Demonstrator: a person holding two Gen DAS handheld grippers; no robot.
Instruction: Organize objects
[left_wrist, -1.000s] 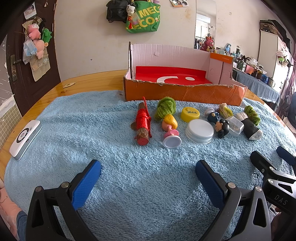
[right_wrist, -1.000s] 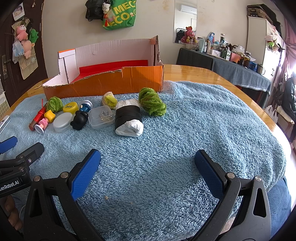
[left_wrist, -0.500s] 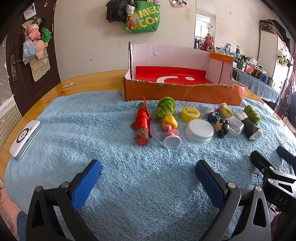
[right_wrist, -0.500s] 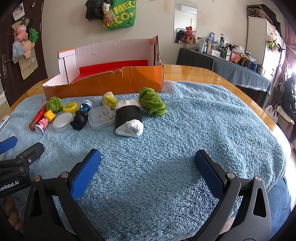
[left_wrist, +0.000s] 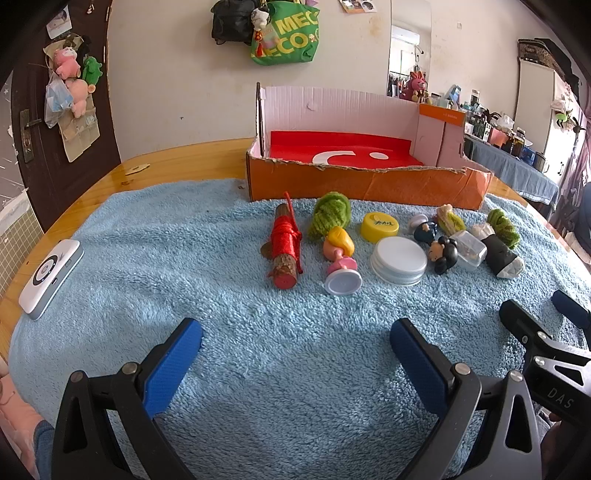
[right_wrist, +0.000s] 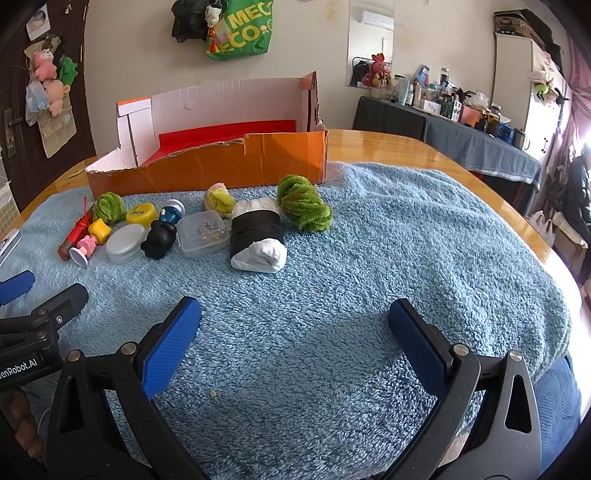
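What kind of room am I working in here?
Most likely a lived-in home room: a wooden table under a blue towel, plush toys hung on the door, and a cluttered side counter.

You had a fluffy, matt blue towel (left_wrist: 184, 258) over a glossy wooden table (right_wrist: 406, 147). On the towel, near the torn corrugated cardboard box (left_wrist: 369, 184), lay a rough bark stick (left_wrist: 284, 251), fuzzy green yarn (right_wrist: 303, 203) and a smooth plastic lid (left_wrist: 398, 259).
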